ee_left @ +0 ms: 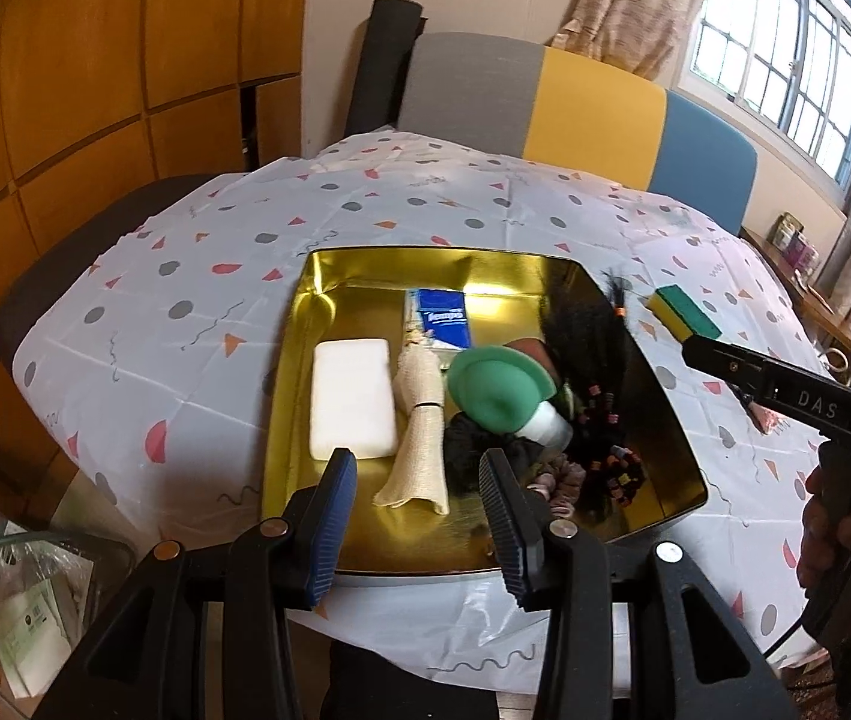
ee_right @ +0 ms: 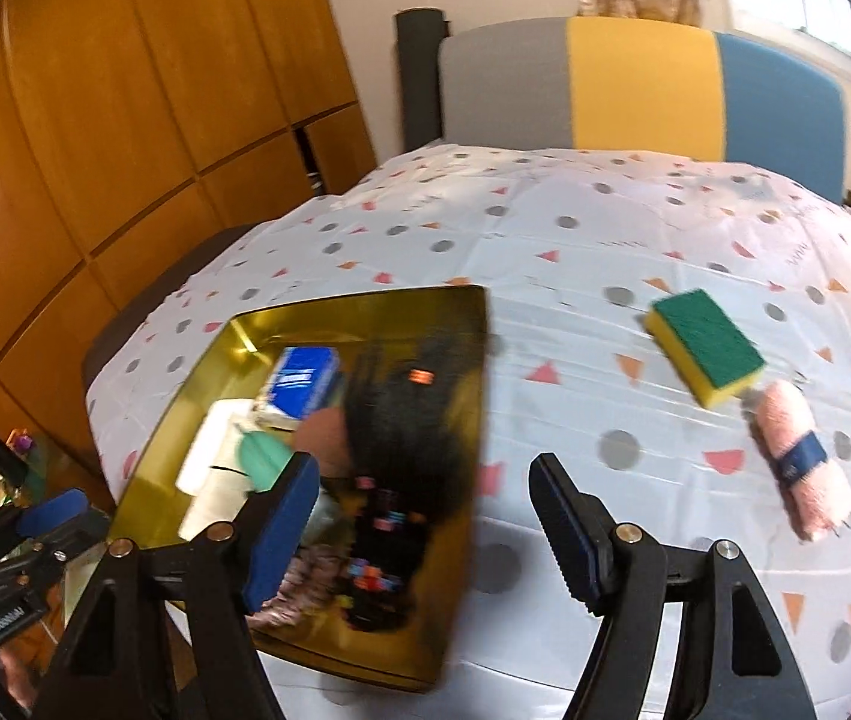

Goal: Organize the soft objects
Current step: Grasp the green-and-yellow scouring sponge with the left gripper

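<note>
Gold tray [ee_left: 305, 324] sitting on the desk [ee_left: 197, 276], holding a white block [ee_left: 353, 399], a blue tissue pack [ee_left: 440, 318], a beige cloth roll [ee_left: 419, 420], a green-capped piece [ee_left: 494, 387], a black beaded wig [ee_left: 599, 372] and scrunchies [ee_left: 569, 480] at the near edge. Sponge [ee_right: 704, 354] and pink towel roll [ee_right: 803, 462] lying on the desk right of the tray, touching or nearly so. Left gripper [ee_left: 419, 516] hovering over the tray's near edge, jaws apart, pinching nothing. Right gripper [ee_right: 425, 531] hanging spread and empty, sponge far-right of it, well apart.
</note>
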Action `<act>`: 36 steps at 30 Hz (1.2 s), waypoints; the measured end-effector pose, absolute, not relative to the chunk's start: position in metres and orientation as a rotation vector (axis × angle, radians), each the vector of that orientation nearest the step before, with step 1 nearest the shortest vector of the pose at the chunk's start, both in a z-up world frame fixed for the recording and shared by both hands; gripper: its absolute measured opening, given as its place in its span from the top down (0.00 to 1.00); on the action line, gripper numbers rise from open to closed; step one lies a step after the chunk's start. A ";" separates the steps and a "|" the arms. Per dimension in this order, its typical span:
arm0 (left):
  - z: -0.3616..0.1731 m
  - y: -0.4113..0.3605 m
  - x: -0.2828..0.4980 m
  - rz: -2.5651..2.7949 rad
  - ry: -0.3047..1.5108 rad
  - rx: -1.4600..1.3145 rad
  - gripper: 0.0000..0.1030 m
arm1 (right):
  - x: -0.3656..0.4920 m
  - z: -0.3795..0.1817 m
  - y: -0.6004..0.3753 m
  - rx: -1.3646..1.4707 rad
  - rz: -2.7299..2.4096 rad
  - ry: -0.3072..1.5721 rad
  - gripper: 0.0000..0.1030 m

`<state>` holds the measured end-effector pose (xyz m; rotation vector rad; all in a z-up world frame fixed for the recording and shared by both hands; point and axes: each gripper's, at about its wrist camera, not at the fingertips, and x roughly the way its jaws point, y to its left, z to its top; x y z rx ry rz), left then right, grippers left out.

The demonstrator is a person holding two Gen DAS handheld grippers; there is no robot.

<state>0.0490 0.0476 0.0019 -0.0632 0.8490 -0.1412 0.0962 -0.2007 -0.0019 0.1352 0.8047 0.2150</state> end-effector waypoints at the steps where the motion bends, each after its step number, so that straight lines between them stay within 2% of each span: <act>1: 0.003 0.045 0.049 -0.147 0.848 -0.058 0.58 | 0.095 -0.003 -0.208 0.136 0.202 0.806 0.29; 13: 0.019 0.002 0.052 -0.250 0.822 0.016 0.58 | 0.080 -0.012 -0.316 0.207 -0.005 0.817 0.29; 21: 0.041 -0.059 0.066 -0.399 0.798 0.069 0.58 | 0.059 -0.024 -0.410 0.240 -0.208 0.827 0.28; 28: 0.036 -0.132 0.105 -0.536 0.918 0.027 0.58 | 0.035 -0.043 -0.466 0.360 -0.302 0.816 0.28; 29: 0.033 -0.141 0.110 -0.545 0.937 0.023 0.57 | 0.035 -0.044 -0.470 0.387 -0.313 0.820 0.28; 30: 0.030 -0.154 0.119 -0.561 0.964 0.011 0.50 | 0.035 -0.045 -0.475 0.424 -0.319 0.823 0.28; 31: 0.025 -0.167 0.131 -0.578 0.997 -0.016 0.38 | 0.034 -0.045 -0.480 0.465 -0.314 0.814 0.28; 33: 0.015 -0.184 0.148 -0.580 1.044 -0.046 0.28 | 0.033 -0.043 -0.484 0.502 -0.304 0.794 0.28; 36: -0.007 -0.216 0.184 -0.568 1.145 -0.110 0.28 | 0.031 -0.040 -0.484 0.520 -0.302 0.787 0.25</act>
